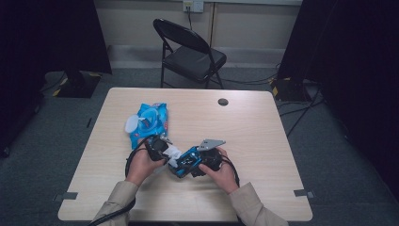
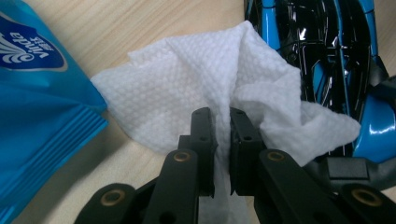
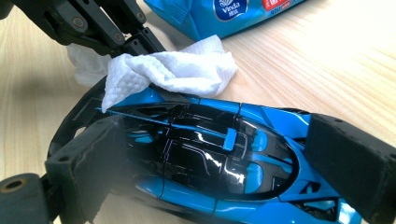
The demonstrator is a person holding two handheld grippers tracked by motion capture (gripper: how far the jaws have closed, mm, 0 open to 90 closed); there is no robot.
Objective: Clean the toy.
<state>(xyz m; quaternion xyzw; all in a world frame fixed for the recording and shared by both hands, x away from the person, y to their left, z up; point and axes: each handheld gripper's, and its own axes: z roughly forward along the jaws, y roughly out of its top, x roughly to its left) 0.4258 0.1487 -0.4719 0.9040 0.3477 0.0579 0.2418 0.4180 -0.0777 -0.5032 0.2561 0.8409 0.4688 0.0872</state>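
Note:
A blue and black toy car [image 1: 185, 163] lies near the table's front edge, held across its body between the pads of my right gripper [image 1: 194, 165]. In the right gripper view the pads [image 3: 88, 158] press on both sides of the car [image 3: 210, 154]. My left gripper [image 2: 220, 116] is shut on a white wet wipe [image 2: 187, 79], which rests against one end of the car [image 2: 327, 56]. From the right gripper view, the wipe [image 3: 173, 70] drapes over the car's far end under the left gripper [image 3: 135, 44]. From above, the wipe [image 1: 173, 154] lies between the two hands.
A blue pack of wipes [image 1: 149, 121] with its lid open lies left of centre on the wooden table [image 1: 254, 141]. A dark round grommet [image 1: 223, 101] sits near the far edge. A black folding chair [image 1: 190, 52] stands behind the table.

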